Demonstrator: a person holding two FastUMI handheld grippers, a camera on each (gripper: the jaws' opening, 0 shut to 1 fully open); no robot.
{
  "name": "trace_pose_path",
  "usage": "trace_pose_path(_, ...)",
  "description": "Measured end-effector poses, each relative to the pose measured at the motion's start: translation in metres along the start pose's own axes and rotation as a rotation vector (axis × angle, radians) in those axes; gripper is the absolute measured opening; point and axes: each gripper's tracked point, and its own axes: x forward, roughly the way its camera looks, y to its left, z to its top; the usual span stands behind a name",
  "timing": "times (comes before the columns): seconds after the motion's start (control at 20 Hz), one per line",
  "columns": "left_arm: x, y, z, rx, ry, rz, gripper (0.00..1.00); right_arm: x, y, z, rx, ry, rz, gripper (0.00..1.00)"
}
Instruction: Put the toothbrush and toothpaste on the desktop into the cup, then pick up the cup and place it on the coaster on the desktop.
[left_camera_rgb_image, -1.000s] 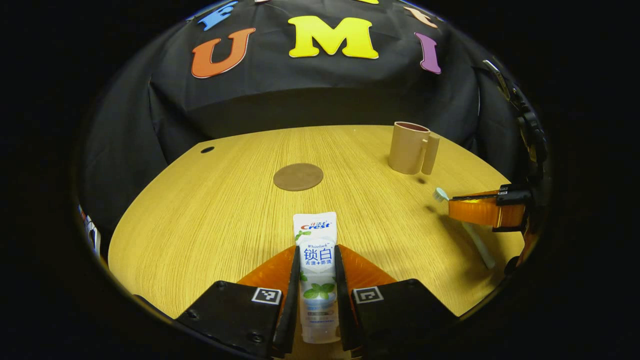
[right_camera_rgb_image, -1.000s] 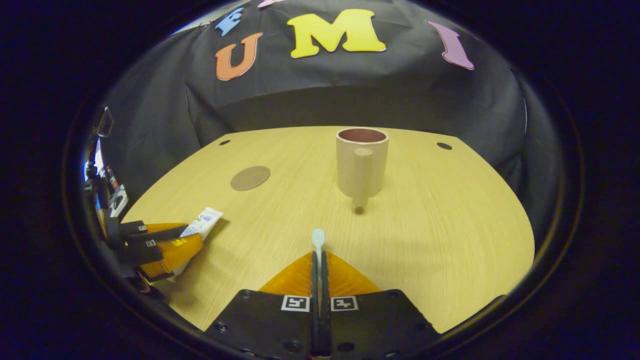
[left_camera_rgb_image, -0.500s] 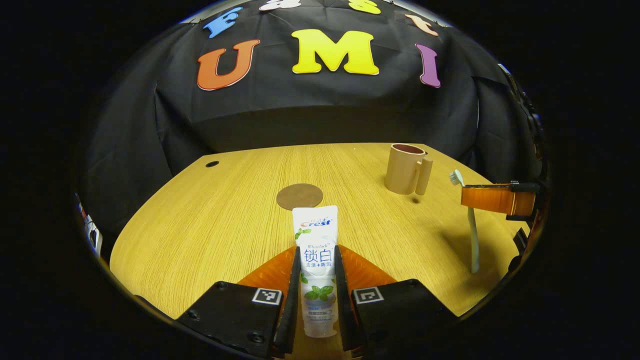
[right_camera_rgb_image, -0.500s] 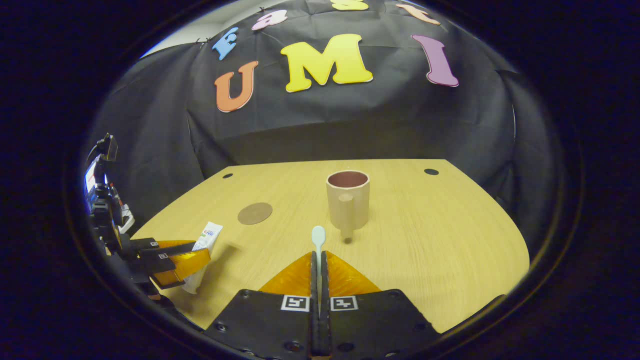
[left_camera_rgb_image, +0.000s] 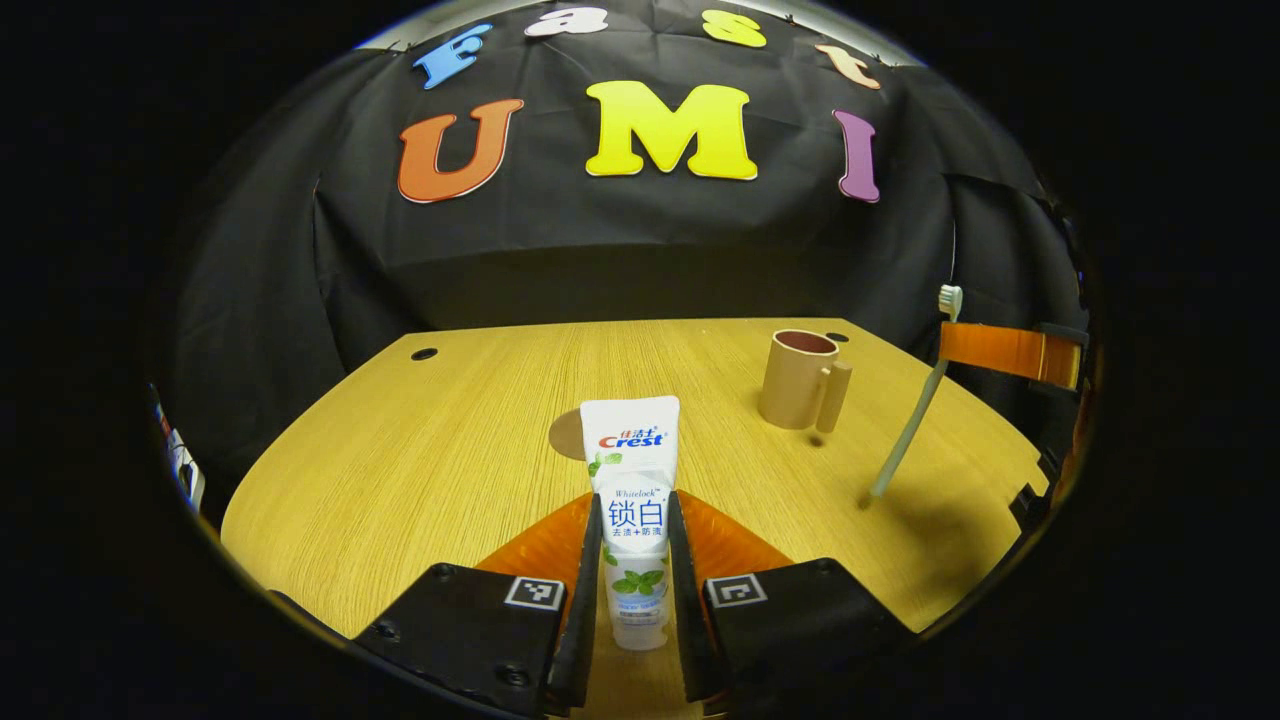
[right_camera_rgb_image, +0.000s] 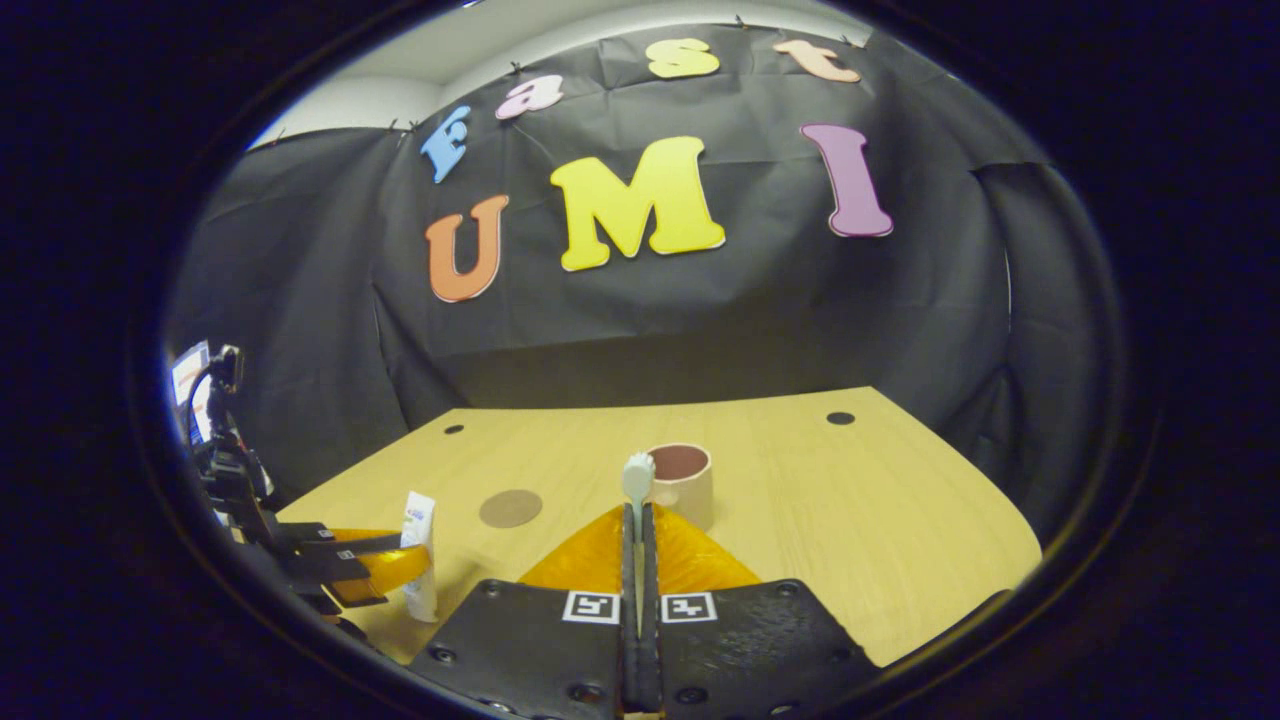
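Toothpaste (left_camera_rgb_image: 632, 520) clamped upright in the left gripper (left_camera_rgb_image: 632, 560), toothbrush (right_camera_rgb_image: 637, 490) pinched bristles-up in the right gripper (right_camera_rgb_image: 638, 560), both lifted short of the cup (left_camera_rgb_image: 797, 379), presumably ready for dropping in, with the coaster (right_camera_rgb_image: 510, 508) left of the cup.

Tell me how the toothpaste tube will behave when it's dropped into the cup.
The toothpaste tube, clamped between the left tongs, stands straight above them, so it seems fairly stiff and probably light. It looks taller than the cup, so it would likely lean on the rim. The cup looks narrow with a side handle, so it might tip if nudged.
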Motion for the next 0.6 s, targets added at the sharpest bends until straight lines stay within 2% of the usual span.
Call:
trace_pose_path(0.05,-0.001,-0.001,0.011,-0.004,-0.020,-0.002,0.41,0.003,-0.001,0.014,0.004,-0.019,0.003,0.01)
trace_pose_path(0.1,-0.002,0.002,0.022,0.000,-0.051,0.023,0.37,0.005,-0.001,0.024,0.005,-0.033,0.006,0.00)
trace_pose_path(0.15,-0.005,0.014,0.033,0.004,-0.080,0.069,0.24,0.010,-0.002,0.035,0.002,-0.043,0.007,0.00)
trace_pose_path(0.2,-0.002,0.015,0.047,0.022,-0.112,0.071,0.10,0.014,-0.003,0.046,-0.003,-0.057,0.009,0.00)
trace_pose_path(0.4,-0.001,0.013,0.056,0.000,-0.131,0.050,0.05,0.036,-0.005,0.082,-0.018,-0.093,0.005,0.00)
trace_pose_path(0.55,-0.001,0.025,0.052,-0.029,-0.119,0.070,0.05,0.054,-0.004,0.104,-0.026,-0.120,0.004,0.00)
trace_pose_path(0.6,-0.001,0.026,0.049,-0.048,-0.116,0.066,0.08,0.061,-0.004,0.111,-0.034,-0.132,-0.002,0.00)
